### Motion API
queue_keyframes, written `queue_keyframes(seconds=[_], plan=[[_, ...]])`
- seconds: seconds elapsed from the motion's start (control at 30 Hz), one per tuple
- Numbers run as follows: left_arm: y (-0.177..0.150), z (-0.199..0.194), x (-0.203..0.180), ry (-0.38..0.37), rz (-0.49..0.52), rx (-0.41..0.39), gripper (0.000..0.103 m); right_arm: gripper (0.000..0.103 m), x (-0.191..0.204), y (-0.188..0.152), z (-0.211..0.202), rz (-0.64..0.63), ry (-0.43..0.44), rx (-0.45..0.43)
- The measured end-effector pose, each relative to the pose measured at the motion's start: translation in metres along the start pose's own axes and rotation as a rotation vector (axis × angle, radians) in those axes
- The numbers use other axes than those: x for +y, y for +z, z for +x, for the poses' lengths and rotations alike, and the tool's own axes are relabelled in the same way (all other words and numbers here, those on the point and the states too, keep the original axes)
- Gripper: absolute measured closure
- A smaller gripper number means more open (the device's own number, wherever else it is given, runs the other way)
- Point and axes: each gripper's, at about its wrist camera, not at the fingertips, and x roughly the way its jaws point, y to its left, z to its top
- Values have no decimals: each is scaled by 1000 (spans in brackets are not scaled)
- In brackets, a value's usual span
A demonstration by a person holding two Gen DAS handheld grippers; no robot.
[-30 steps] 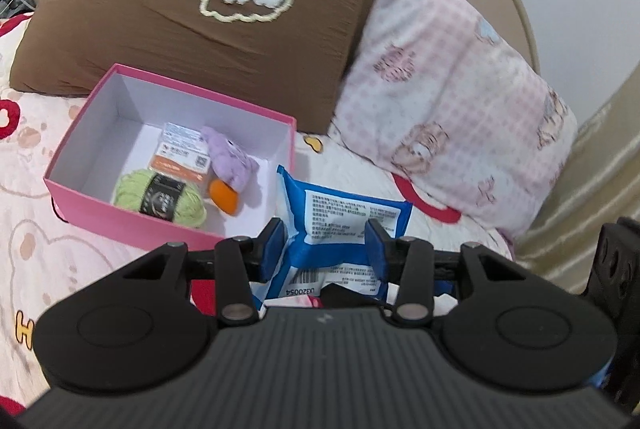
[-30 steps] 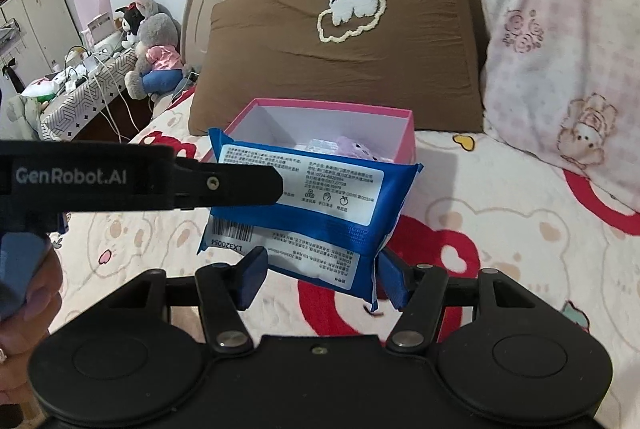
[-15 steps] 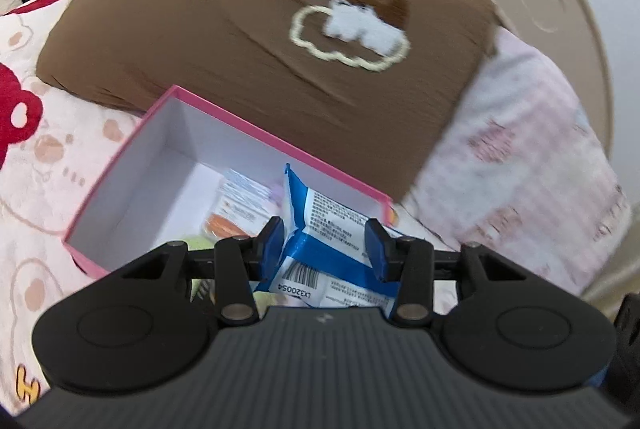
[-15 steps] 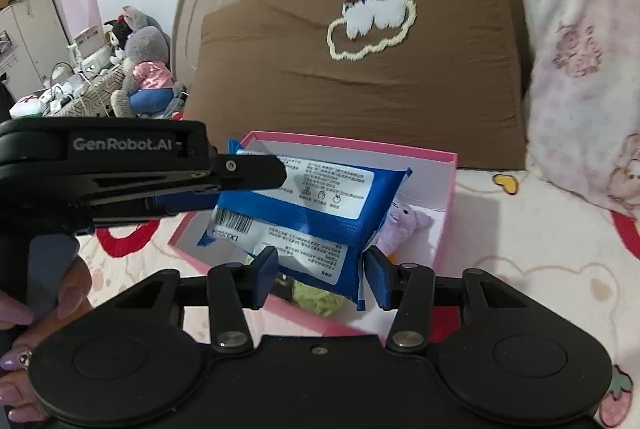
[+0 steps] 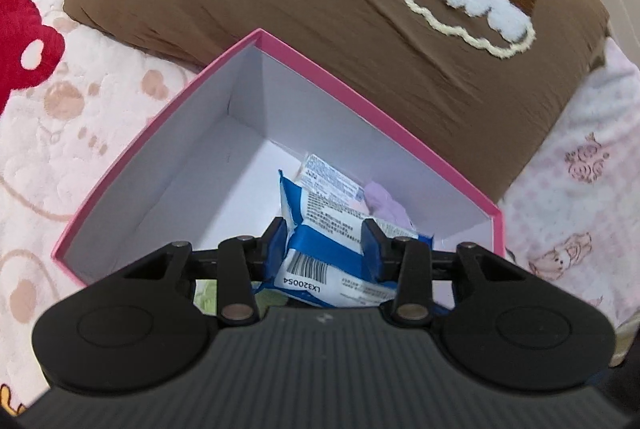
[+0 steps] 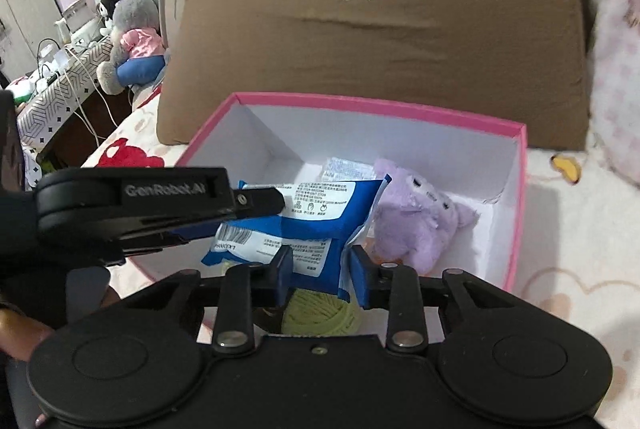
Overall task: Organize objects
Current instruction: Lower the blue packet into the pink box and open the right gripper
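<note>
**Blue packet arrives inside the pink box**

The blue packet (image 6: 304, 225) now hangs within the walls of the pink box (image 5: 160, 145), low over what the box already holds. A second ago it was carried above the bedspread, in front of the box; both views now show it past the near rim, so the carry is done and only the set-down remains, as I judge it.

The left gripper (image 5: 325, 243) pinches the packet across its barcode end, its jaws closing a little further on the wrapper. The right gripper (image 6: 319, 267), which a second ago stood spread wide around the packet's lower edge, is closing too, and its blue pads now press that edge from both sides. So the packet is held at two places at once.

Below it lies the green yarn ball (image 6: 320, 313), directly under the right gripper. The purple plush toy (image 6: 416, 217) sits just beside the packet's right end, touching or nearly so. A small white sachet (image 5: 328, 181) lies behind, toward the far wall. The box's left half is bare.

The box rests on the patterned bedspread (image 5: 60, 117) against the brown pillow (image 5: 320, 9).
</note>
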Motion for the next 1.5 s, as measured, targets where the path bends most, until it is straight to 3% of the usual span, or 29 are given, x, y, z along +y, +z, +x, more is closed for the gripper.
queue_keyframes(seconds=[0.07, 0.27, 0.4, 0.53, 0.9, 0.97, 1.1, 1.17, 1.37, 1.5], plan=[[2, 1, -3, -9, 18, -24, 65, 73, -5, 1, 9, 12, -5, 14], [1, 9, -6, 13, 67, -43, 68, 73, -14, 3, 23, 55, -15, 43], [1, 18, 3, 16, 56, -23, 72, 74, -13, 10, 31, 42, -57, 61], [1, 24, 9, 27, 40, 5, 72, 79, -20, 8, 44, 109, -105, 104], [-6, 39, -8, 165, 110, -5, 71, 82, -22, 4, 45, 128, -101, 106], [-5, 38, -4, 165, 86, -5, 69, 81, -21, 5, 40, 118, -95, 92], [-4, 32, 0, 235, 90, -20, 54, 75, -16, 1, 27, 55, -130, 65], [-4, 30, 0, 240, 91, -18, 54, 69, -16, -1, 21, 47, -134, 65], [-6, 29, -6, 245, 116, 4, 54, 67, -9, -7, 5, -1, -137, 57], [-10, 31, -11, 272, 135, 65, 53, 64, -6, -12, -10, -13, -128, 40]])
